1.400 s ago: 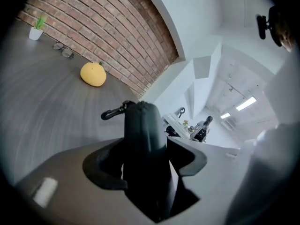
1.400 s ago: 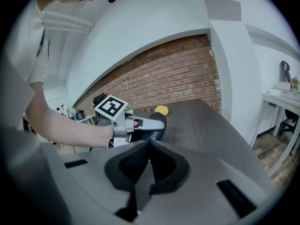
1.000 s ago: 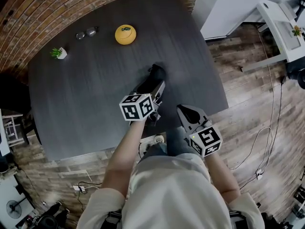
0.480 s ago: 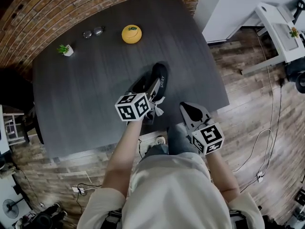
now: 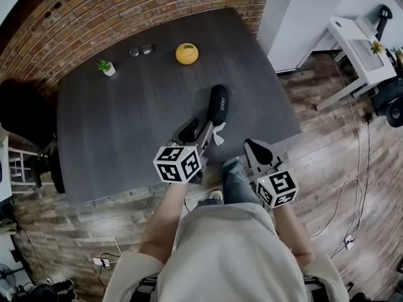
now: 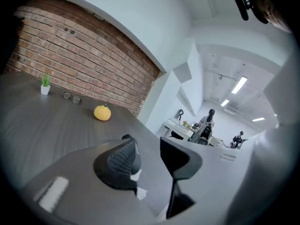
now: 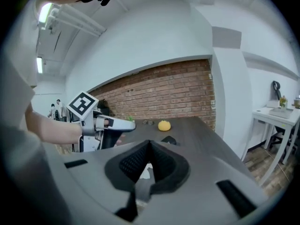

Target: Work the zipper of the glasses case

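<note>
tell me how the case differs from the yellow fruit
The case is black and oblong; the fruit is yellow and round. The case lies mid-table, nearer the person; the fruit sits farther back, toward the brick wall. Both rest on the table.

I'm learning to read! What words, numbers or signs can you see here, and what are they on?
Glasses case: one short white word printed along its side, too small to read for sure.
Marker cubes: black-and-white square patterns only, no letters or numbers.
Nothing else in view carries readable print.
</note>
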A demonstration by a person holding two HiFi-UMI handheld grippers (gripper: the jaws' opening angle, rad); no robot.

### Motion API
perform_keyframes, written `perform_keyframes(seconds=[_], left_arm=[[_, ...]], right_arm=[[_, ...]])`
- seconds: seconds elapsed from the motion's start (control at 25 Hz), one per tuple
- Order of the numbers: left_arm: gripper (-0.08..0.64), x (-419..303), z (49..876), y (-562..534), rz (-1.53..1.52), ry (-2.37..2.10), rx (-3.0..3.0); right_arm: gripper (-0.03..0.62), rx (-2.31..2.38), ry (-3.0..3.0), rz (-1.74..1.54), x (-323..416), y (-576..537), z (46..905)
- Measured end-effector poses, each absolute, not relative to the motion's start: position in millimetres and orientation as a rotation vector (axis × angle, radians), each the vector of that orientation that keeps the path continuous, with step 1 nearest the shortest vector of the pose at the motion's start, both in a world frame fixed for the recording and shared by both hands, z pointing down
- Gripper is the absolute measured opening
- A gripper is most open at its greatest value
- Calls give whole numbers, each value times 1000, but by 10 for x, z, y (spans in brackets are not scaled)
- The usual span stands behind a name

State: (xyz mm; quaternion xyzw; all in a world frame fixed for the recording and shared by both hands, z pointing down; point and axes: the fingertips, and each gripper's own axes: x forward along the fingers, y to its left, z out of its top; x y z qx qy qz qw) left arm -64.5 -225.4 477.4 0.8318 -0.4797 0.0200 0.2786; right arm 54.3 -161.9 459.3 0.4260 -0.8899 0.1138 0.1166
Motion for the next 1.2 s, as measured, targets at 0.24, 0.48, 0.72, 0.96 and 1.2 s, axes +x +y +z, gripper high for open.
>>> perform_keyframes(seconds=[0.24, 0.48, 0.72, 0.96, 1.2], left_arm=[[84, -787, 4490, -1714, 28, -1368, 2271], [18, -948, 4421, -1253, 10, -1373, 2274], [11, -1053, 4446, -993, 24, -1372, 2282], [11, -1031, 4450, -915, 28, -1347, 2299], [11, -1004, 4442, -896, 20, -1333, 2308]], right_arm=[[5, 1283, -2647, 252, 486, -1224, 4388], [4, 1290, -2690, 188, 388, -936, 4253], [3, 1289, -2705, 171, 318, -770, 4220], [2, 1266, -2700, 160, 301, -675, 4194], [2, 1256, -2727, 144, 291, -661, 4112]])
